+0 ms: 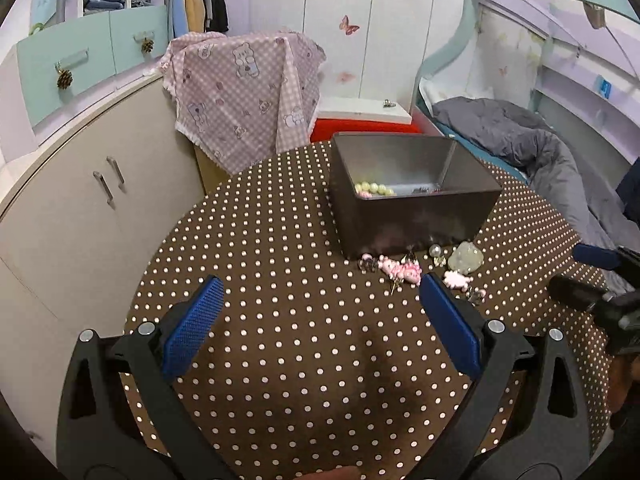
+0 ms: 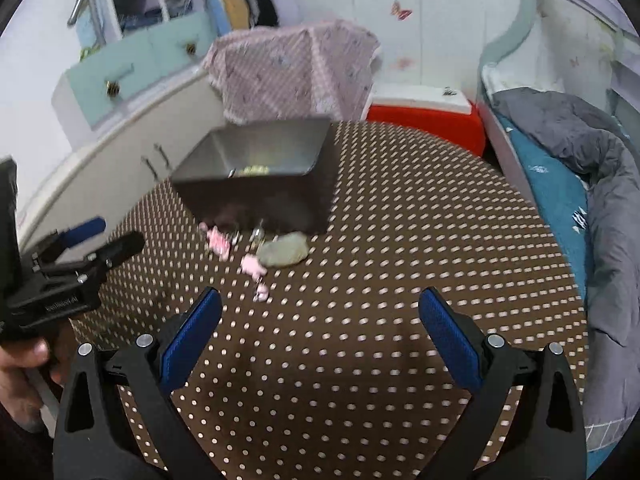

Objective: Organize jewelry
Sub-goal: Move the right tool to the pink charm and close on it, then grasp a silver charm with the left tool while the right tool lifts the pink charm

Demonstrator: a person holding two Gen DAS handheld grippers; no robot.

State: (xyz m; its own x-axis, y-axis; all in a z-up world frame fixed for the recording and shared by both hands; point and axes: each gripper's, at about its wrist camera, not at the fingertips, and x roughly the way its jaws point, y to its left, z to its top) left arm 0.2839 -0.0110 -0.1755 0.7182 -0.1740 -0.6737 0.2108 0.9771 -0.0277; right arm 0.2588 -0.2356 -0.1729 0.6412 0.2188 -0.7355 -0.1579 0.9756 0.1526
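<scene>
Pink jewelry (image 1: 404, 271) lies just beyond the left gripper (image 1: 320, 304) fingers (image 1: 448, 320)

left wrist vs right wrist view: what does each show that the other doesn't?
Left wrist only: sharp detail, namely the pale yellow and pink bead string inside the dark rectangular metal box, a clear round bead, and the right gripper at the frame's right edge.

Right wrist only: the left gripper with the person's hand on it, at the left. The image is motion-blurred.

Both: the brown polka-dot tablecloth, the box, pink charms and a pale green stone pendant before it, and each camera's own jaws wide apart, empty.
</scene>
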